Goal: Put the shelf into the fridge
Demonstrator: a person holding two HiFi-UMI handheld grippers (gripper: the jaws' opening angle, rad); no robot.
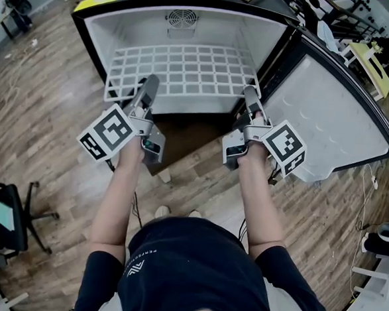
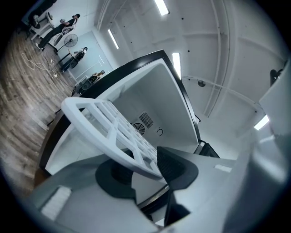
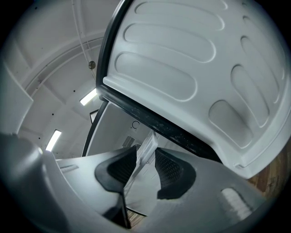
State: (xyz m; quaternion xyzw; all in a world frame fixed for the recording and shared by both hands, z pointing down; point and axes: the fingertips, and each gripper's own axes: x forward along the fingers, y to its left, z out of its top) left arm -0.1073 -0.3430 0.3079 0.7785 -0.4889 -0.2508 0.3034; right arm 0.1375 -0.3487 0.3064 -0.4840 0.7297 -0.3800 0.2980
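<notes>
Shelf lies between parted jaws of left claw and right claw.

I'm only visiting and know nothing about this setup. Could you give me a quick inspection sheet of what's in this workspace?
Surface: wood-plank floor.
Job's things: white plastic grid shelf lying in the open, white-lined black fridge; fridge door swung open to the right.
Clutter: black office chair at left.
Grippers: left gripper and right gripper both have their jaws apart, with the shelf's front rim between them.
Cables: pale cable looped on the floor.
Surroundings: desks beyond the door.
</notes>
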